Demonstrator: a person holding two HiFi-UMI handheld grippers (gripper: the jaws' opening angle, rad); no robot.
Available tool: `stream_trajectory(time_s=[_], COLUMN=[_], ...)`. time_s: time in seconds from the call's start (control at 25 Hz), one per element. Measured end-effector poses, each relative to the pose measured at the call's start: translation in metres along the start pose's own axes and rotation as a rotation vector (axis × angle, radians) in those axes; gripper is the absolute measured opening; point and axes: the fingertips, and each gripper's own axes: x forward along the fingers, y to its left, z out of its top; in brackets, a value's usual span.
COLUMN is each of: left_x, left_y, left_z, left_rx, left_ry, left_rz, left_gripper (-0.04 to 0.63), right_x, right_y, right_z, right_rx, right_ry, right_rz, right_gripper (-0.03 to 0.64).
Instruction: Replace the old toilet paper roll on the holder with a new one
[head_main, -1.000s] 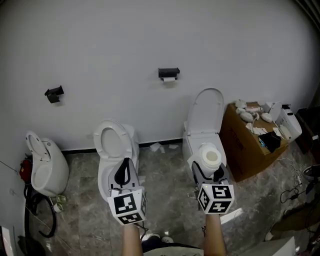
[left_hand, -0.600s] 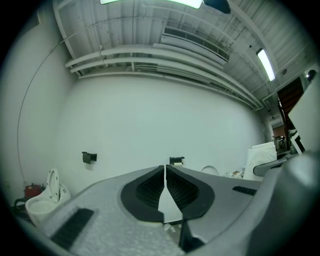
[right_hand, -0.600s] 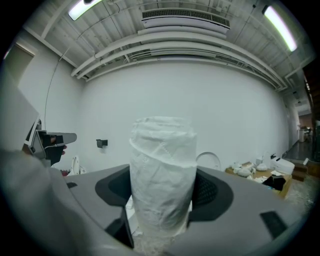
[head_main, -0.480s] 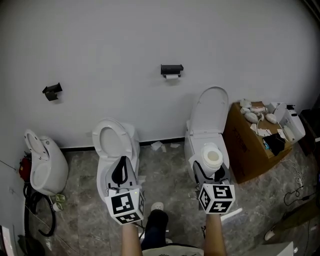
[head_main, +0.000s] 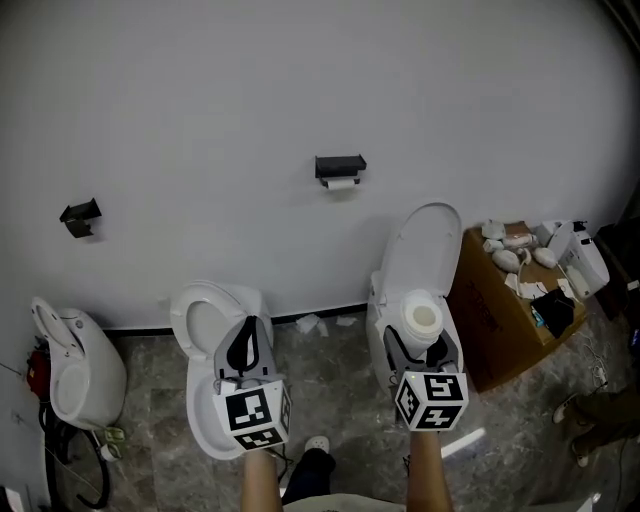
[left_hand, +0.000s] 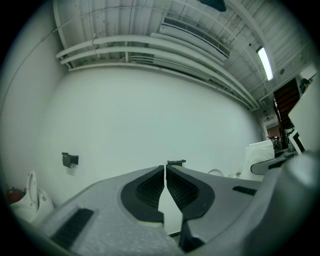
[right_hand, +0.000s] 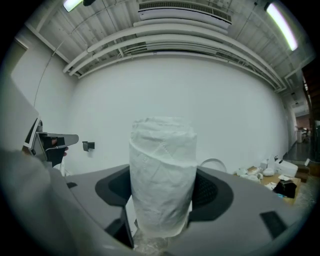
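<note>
The right tool (head_main: 421, 342) pinches a full toilet paper roll (right_hand: 162, 175) upright, long axis vertical, core opening upward; the left tool (left_hand: 165, 186), pressed together and empty, points toward the wall holder (head_main: 340, 166).

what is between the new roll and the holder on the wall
In the head view, a toilet with its lid up stands between the new roll, clamped in the right gripper, and the holder; above the lid, only bare wall.
</note>
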Motion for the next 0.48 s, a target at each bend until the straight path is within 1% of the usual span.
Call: stream_trajectory(time_s=[0.24, 0.48], left_x=[0.093, 0.157], left_y=[0.023, 0.037], left_z=[0.014, 0.009], left_rx=[0.005, -0.006], left_ry=[-0.026, -0.016], left_rz=[-0.033, -0.035], left_gripper=[0.015, 0.015], right_x=[0.087, 0.147], right_y=[-0.002, -0.009], right_z=[0.025, 0.031], right_rx=[-0.001, 0.0], right_ry=[-0.013, -0.001], right_rz=[-0.027, -0.036], right_gripper=[0.308, 0.307])
